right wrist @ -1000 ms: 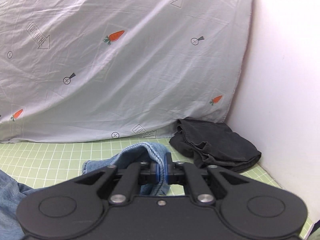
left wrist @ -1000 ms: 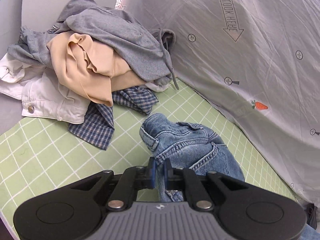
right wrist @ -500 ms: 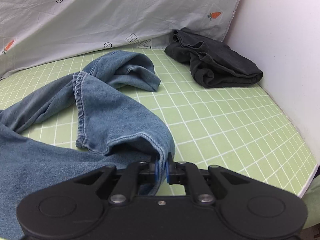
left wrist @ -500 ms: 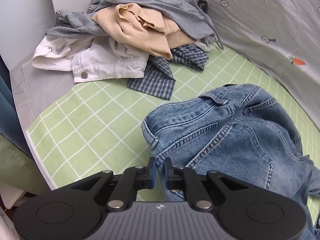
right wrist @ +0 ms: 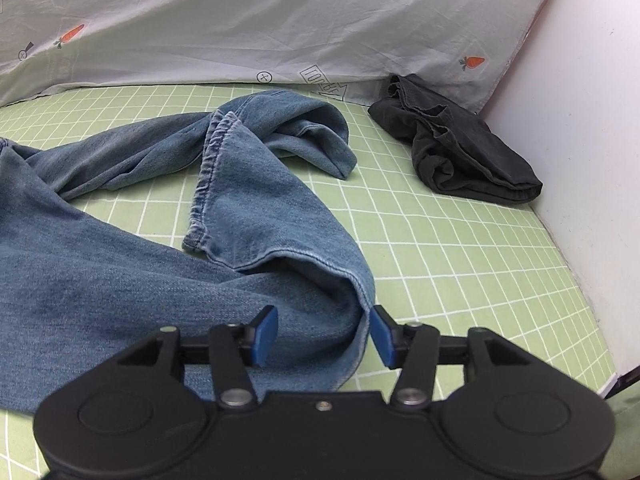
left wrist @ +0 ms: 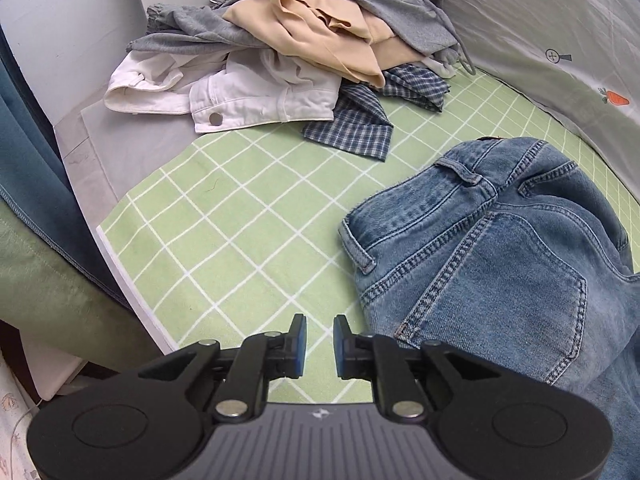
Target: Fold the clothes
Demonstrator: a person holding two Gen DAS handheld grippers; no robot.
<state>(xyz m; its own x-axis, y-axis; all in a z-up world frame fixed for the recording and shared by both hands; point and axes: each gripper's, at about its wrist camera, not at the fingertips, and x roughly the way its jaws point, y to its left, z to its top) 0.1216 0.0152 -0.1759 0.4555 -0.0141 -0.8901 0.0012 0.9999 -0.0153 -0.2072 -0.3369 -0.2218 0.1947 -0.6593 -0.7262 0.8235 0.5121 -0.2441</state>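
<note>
Blue jeans lie on the green checked mat. Their waistband and back pocket [left wrist: 500, 264] show at the right of the left wrist view; the legs [right wrist: 224, 216] lie crumpled across the right wrist view. My left gripper [left wrist: 320, 340] is open and empty, just left of the waistband, over bare mat. My right gripper [right wrist: 324, 332] is open, its fingers either side of a folded leg hem that lies loose between them.
A pile of unfolded clothes [left wrist: 304, 40] in grey, tan, white and plaid sits at the mat's far left. A dark folded garment [right wrist: 460, 152] lies by the white wall at the right. A carrot-print sheet [right wrist: 280, 20] hangs behind. The mat's edge [left wrist: 132, 292] is near the left gripper.
Both grippers have opened and let go of the jeans, which now lie on the mat. The left gripper has drawn back to the left of the waistband.
</note>
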